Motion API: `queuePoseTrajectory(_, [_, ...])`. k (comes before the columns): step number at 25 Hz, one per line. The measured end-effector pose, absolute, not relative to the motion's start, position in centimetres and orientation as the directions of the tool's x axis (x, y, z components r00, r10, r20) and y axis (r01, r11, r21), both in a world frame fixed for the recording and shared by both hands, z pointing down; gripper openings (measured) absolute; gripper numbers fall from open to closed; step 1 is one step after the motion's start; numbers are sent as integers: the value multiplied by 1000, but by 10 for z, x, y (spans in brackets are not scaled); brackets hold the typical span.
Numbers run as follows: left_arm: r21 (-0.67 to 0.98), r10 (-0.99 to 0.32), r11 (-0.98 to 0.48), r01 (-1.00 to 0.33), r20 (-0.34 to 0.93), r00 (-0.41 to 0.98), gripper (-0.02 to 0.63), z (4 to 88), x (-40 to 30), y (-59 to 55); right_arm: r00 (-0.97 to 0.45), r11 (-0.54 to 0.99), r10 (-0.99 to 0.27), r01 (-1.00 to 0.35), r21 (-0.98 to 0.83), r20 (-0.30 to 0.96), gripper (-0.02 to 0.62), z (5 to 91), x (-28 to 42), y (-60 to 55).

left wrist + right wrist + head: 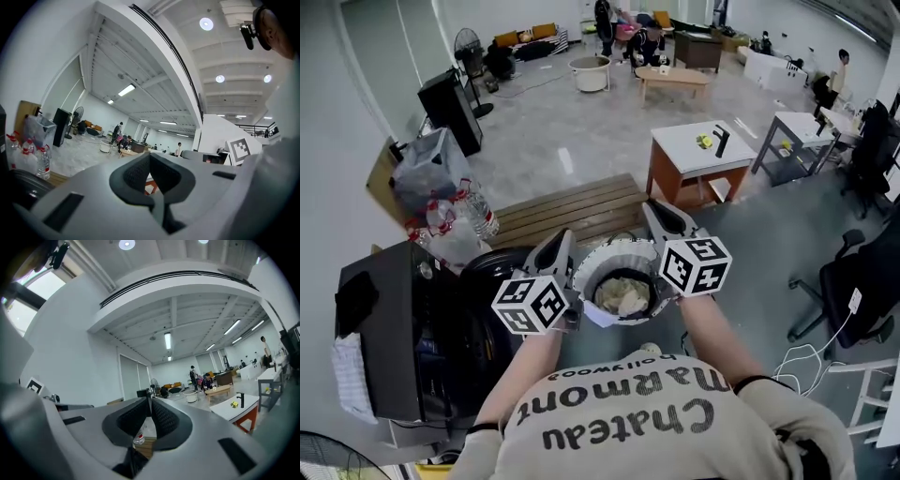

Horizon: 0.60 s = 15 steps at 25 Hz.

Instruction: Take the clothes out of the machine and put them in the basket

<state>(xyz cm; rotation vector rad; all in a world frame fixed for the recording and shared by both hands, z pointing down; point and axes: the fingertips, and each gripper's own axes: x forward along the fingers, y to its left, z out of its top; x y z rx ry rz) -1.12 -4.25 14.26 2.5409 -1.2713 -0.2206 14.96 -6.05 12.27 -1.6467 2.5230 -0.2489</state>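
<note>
In the head view a white laundry basket (592, 261) stands on the floor straight ahead, with a pale crumpled heap of clothes (622, 296) inside. The dark machine (394, 319) stands to its left. Both grippers are held up level above the basket's two sides. My left gripper (561, 242) has its jaws together with nothing between them; in its own view the left gripper (150, 157) points out into the room. My right gripper (657, 210) is likewise shut and empty, and the right gripper (150, 401) also faces the open hall.
A slatted wooden platform (572, 211) lies beyond the basket. A white table with orange legs (698, 150) is at the right, water bottles (464, 220) and a bagged bin at the left. A black office chair (862, 281) stands far right. People are at the far end.
</note>
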Motion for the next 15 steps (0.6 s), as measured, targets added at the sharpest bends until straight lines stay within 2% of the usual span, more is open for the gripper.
queuePoseTrajectory(15, [302, -845, -524, -796, -66, 531, 8, 107, 15, -30, -453, 446, -892, -880, -162, 7, 51, 102, 187, -57])
